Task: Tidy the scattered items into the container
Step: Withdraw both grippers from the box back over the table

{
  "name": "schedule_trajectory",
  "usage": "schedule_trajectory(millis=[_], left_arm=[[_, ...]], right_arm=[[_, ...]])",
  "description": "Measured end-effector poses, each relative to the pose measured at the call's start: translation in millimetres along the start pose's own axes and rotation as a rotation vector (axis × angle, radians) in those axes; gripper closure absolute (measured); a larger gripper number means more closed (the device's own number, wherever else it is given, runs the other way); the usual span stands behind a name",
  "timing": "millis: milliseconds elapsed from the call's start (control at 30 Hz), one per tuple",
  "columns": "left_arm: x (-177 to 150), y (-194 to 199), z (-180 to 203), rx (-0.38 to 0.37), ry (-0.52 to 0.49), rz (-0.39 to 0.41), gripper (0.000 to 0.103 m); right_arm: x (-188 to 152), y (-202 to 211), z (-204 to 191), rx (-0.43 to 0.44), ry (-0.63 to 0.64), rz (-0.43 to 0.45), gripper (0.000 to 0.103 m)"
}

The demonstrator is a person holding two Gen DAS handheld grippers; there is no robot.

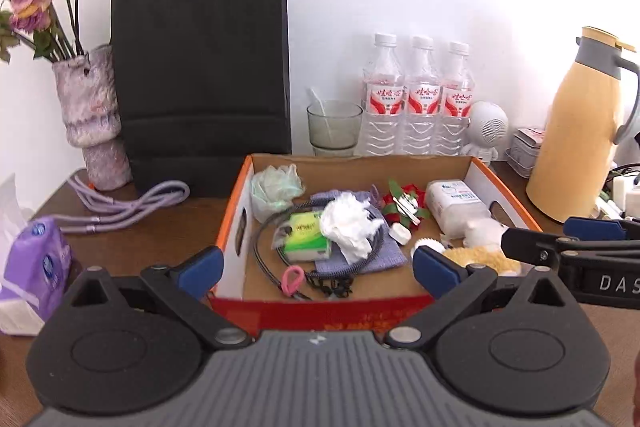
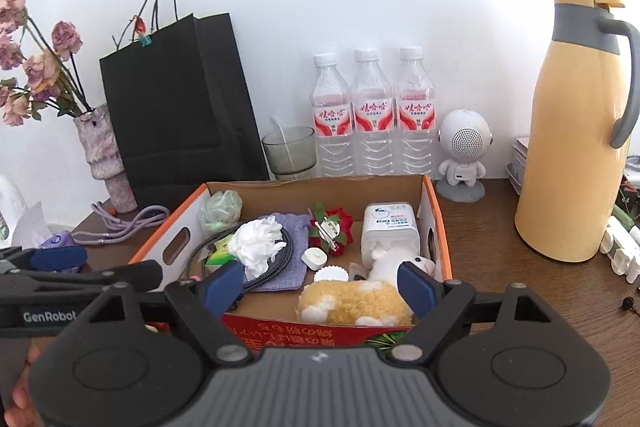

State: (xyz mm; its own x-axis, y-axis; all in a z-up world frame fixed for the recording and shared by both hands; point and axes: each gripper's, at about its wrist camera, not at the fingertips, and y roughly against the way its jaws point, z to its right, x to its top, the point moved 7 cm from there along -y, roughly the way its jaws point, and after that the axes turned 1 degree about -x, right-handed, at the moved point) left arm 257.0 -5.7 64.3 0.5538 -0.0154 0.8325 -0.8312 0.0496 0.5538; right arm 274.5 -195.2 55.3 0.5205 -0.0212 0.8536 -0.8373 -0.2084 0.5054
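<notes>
Left view only: your purple tissue pack [image 1: 34, 259] on the desk [image 1: 132, 243].
Box [image 2: 434, 223]: plush toy [image 2: 356, 301], white tissue [image 2: 258, 241].
Left hand-held gripper [image 1: 316, 265]: wide open, empty.
Right hand-held gripper [image 2: 320, 283]: open, empty.

Orange-rimmed brown cardboard box [image 2: 434, 211] with red printed front, inside it a yellow-and-white plush toy [image 2: 352, 301], white crumpled tissue [image 2: 258, 241], lilac knitted pouch [image 2: 290, 247], green packet [image 1: 306, 237], behind the box a black paper bag [image 2: 180, 107], red-and-white-labelled clear bottles [image 2: 372, 115], right of it a pale yellow jug [image 2: 576, 131] with grey handle.
</notes>
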Motion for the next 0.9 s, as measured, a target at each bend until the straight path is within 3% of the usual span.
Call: schedule_trajectory(millis=[200,367,567,900], left_arm=[[-27,26,-12,0.027,-0.007,0.048,0.000],[-99,71,-30,0.005,0.010,0.037,0.000],[-171,113,-42,-0.019,0.070,-0.035,0.000],[-178,161,-29,-0.036,0.056,0.022,0.000]], right_arm=[[-20,37,1,-0.015,0.027,0.073,0.016],[-70,87,5,-0.043,0.061,0.109,0.010],[-133,135,14,-0.046,-0.068,0.096,0.010],[-171,177,-8,-0.065,0.033,0.067,0.010]])
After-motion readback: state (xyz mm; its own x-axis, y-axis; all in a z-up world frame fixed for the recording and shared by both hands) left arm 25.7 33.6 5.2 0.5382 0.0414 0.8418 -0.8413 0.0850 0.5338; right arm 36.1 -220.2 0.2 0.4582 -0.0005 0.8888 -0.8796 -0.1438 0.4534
